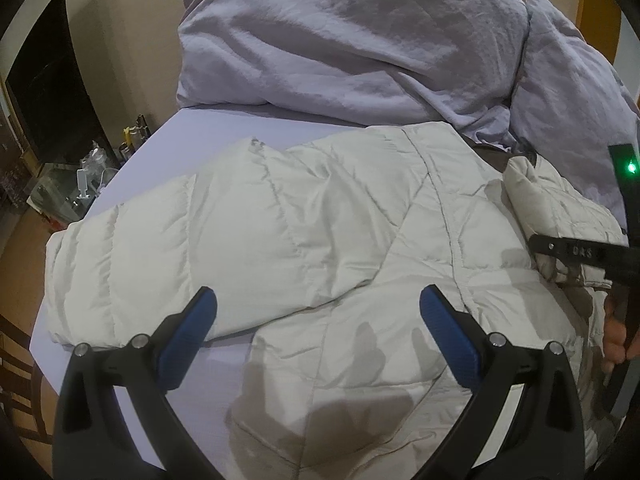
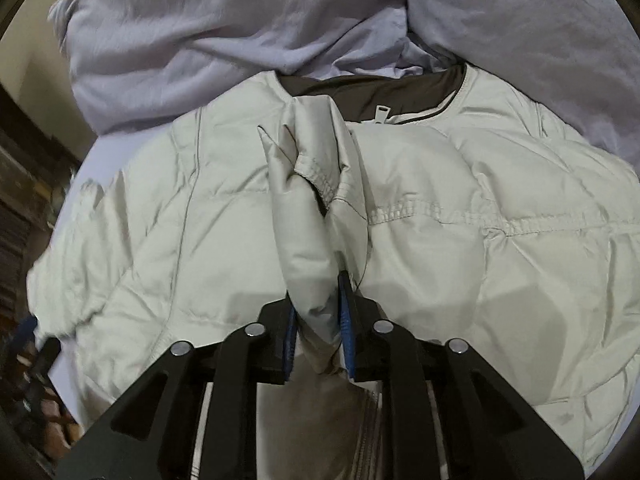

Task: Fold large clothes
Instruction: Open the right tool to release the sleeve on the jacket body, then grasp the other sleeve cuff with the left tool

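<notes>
A large off-white puffer jacket [image 1: 320, 220] lies spread on a lavender bed sheet [image 1: 192, 132], one sleeve stretched out to the left. My left gripper [image 1: 318, 304] is open and empty, hovering over the jacket's lower middle. My right gripper [image 2: 316, 300] is shut on a bunched sleeve cuff [image 2: 312, 208] of the jacket [image 2: 480, 184] and holds it up over the jacket's body. The dark collar lining [image 2: 384, 88] shows at the far end. The right gripper also shows at the right edge of the left wrist view [image 1: 580, 252], clamped on the sleeve.
A rumpled lavender duvet [image 1: 340, 40] and a pillow [image 1: 568, 92] lie at the head of the bed, just beyond the jacket. The bed's left edge drops to the floor, where a dark cabinet [image 1: 44, 88] and clutter [image 1: 80, 184] stand.
</notes>
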`<state>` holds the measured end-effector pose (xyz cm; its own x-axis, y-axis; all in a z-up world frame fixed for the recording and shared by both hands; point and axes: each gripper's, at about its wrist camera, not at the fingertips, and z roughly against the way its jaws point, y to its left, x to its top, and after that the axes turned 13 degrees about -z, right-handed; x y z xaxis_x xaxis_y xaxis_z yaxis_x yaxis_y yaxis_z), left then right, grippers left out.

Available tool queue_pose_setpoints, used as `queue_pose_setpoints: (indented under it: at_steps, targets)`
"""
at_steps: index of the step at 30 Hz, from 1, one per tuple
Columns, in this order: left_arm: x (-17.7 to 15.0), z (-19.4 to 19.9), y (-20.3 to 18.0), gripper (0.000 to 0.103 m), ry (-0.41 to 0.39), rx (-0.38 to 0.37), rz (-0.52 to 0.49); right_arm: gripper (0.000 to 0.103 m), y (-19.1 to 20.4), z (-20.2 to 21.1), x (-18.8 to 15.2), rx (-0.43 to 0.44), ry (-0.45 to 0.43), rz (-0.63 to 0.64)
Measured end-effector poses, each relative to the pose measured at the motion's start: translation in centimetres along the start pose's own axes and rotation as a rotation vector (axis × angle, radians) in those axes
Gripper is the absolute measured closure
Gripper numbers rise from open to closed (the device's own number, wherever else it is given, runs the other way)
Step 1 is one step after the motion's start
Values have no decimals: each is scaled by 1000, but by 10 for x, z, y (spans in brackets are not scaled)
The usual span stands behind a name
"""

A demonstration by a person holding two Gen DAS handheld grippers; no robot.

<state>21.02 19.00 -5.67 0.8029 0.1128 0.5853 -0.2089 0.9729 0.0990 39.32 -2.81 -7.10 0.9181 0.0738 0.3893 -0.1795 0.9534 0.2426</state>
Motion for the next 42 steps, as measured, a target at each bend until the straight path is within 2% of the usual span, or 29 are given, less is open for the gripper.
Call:
queue_pose_setpoints:
  at_steps: [2, 5, 8, 12, 14, 16, 22, 27, 32, 42]
  targets:
    - [0, -1, 3, 2, 3, 4, 7, 65, 2, 13, 1, 38, -10, 17]
    - [0, -2, 7, 2, 6, 6, 18, 58, -1, 40, 10, 93, -97, -3]
    - [1, -3, 8, 2, 8, 6, 26, 58, -13, 46, 24, 61, -153, -52]
    - [2, -3, 9, 2, 5, 5, 28, 58, -22, 28, 28, 3, -114, -78]
    - [2, -3, 9, 2, 5, 4, 29, 48, -21, 18, 25, -28, -91, -69]
    - [2, -4, 9, 2, 6, 5, 28, 44, -20, 8, 19, -45, -74, -58]
    - [3, -5, 10, 2, 11, 9, 30, 41, -10, -18, 3, -140, -81, 47]
    - [1, -5, 14, 2, 8, 15, 36, 39, -12, -13, 9, -137, -40, 33]
    - [-3, -2, 26, 2, 6, 39, 54, 25, -15, 2, 6, -119, -51, 14]
    - [-28, 1, 94, 2, 22, 165, 140, 21, -27, 22, -5, -107, -69, 33]
